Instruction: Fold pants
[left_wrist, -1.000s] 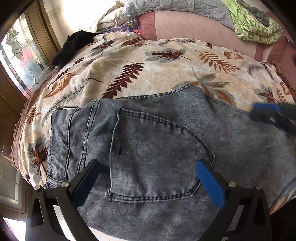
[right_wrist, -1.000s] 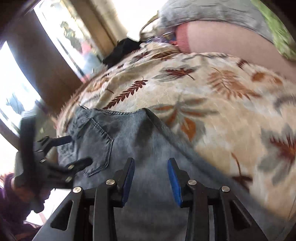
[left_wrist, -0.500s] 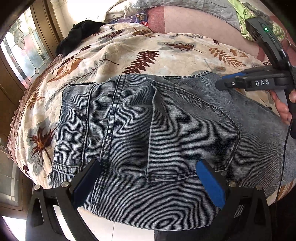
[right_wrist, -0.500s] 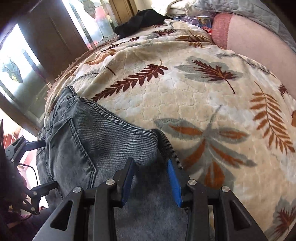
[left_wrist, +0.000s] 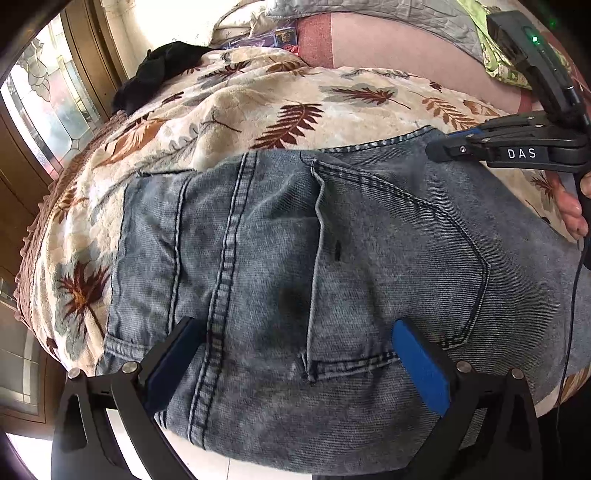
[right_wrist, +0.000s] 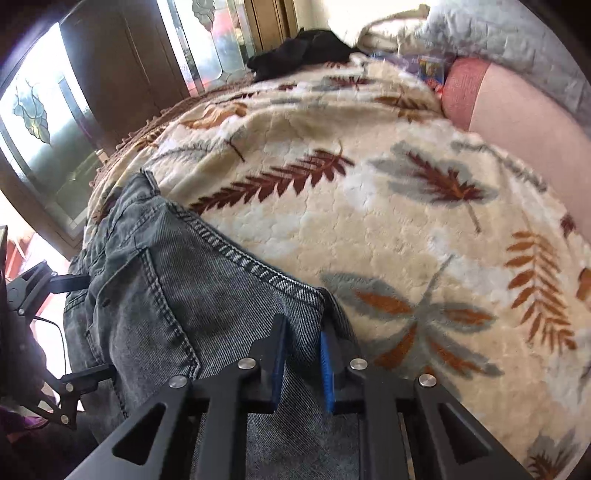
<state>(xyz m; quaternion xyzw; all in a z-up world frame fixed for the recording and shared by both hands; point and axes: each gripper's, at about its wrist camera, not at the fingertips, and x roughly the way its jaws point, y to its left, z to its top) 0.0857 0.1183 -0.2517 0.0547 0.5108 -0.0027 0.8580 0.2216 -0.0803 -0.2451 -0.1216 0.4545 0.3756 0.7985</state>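
Blue-grey denim pants (left_wrist: 295, 266) lie seat-up on a bed, back pocket (left_wrist: 399, 280) in the middle of the left wrist view. My left gripper (left_wrist: 295, 354) is open wide, its blue pads low over the seat of the pants near the bed's front edge. My right gripper (right_wrist: 303, 350) is nearly shut, with a fold of the pants (right_wrist: 207, 295) between its pads at the far seam; the left wrist view shows it (left_wrist: 443, 147) at the pants' far right edge. The left gripper (right_wrist: 74, 325) appears at the left of the right wrist view.
A cream blanket with brown leaf print (right_wrist: 369, 206) covers the bed. A black garment (left_wrist: 155, 74) lies at its far left corner. A pink bolster (left_wrist: 388, 44), grey quilt and green cloth sit at the back. Glass-panelled wooden doors (right_wrist: 55, 122) stand left.
The right gripper's jaws have closed in on the fold of denim at the far edge. The left gripper has moved closer over the seat, still open.
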